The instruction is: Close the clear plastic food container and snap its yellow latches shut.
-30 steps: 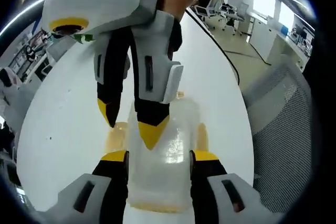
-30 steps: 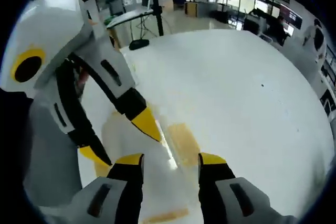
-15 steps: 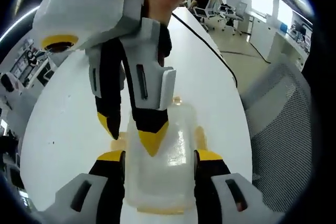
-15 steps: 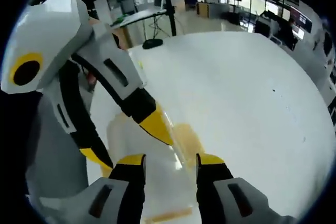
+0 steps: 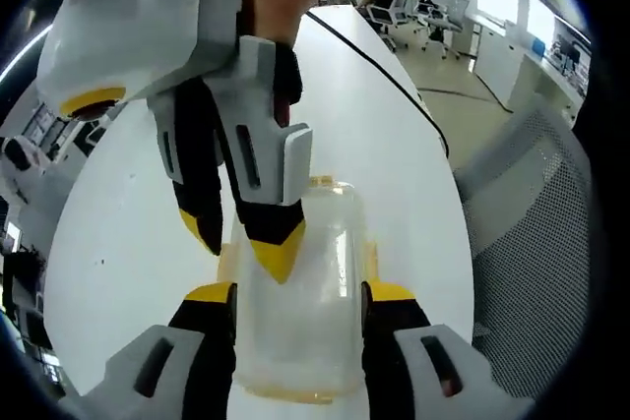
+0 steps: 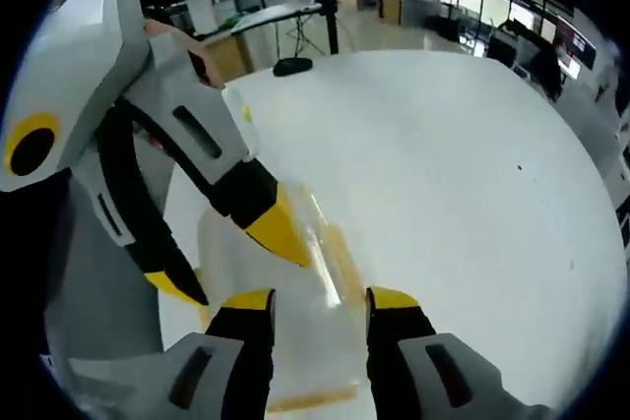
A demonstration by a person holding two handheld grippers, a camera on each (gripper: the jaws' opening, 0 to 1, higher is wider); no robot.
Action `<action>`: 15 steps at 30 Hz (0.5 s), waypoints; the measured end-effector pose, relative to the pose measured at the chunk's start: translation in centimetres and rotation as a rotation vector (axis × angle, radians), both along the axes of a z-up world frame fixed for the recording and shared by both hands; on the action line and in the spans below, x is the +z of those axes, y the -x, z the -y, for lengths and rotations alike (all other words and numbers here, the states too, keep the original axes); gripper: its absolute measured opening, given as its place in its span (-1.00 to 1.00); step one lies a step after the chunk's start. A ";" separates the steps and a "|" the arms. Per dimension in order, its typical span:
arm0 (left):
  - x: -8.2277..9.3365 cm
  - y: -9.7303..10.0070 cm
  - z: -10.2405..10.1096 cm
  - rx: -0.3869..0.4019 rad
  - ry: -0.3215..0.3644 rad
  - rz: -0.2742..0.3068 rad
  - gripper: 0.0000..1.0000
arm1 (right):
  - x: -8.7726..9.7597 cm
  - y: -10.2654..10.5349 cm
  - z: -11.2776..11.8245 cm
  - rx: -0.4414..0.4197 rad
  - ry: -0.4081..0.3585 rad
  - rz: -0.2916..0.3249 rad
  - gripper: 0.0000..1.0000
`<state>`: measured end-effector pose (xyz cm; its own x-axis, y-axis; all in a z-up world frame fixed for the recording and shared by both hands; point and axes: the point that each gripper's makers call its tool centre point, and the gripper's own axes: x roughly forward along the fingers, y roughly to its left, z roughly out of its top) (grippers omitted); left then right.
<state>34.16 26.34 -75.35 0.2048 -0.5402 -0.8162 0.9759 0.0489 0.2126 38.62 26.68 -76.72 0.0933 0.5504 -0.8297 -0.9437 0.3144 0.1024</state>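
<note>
Left jaws: your left gripper stands wide, straddling the clear container, holding nothing.
Right jaws: your right gripper is also spread; in the left gripper view it reaches in with one tip on or just over the lid.
Container: on the white desk, lid down, yellow latches at its sides.
Advice: press straight down to seat the lid evenly, then push each latch flat.
</note>
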 end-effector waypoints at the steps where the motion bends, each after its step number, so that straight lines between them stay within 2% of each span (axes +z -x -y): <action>1: 0.1 0.1 0.1 0.014 0.002 0.005 0.12 | 0.1 -0.1 -0.1 0.004 0.001 0.003 -0.29; 2: 0.1 0.2 0.1 0.017 0.000 0.005 0.17 | 0.3 -0.2 -0.2 0.006 -0.008 0.000 -0.28; 6: 0.1 0.5 0.3 0.027 -0.017 0.017 0.12 | 1.1 -0.5 -0.7 0.018 -0.037 -0.017 -0.25; 9: 0.0 0.5 0.3 0.055 -0.036 0.015 0.13 | 0.9 -0.2 -0.7 0.077 -0.013 -0.039 -0.24; 11: 0.0 0.5 0.4 0.056 -0.051 0.040 0.15 | 0.6 -0.1 -0.7 0.104 -0.001 -0.062 -0.20; 14: -0.7 0.8 -0.1 0.041 -0.120 0.067 0.16 | 0.4 0.0 -0.8 0.118 0.001 -0.097 -0.20; 15: -1.1 1.1 -0.1 0.048 -0.122 0.055 0.16 | 0.5 0.2 -0.9 0.128 -0.003 -0.122 -0.21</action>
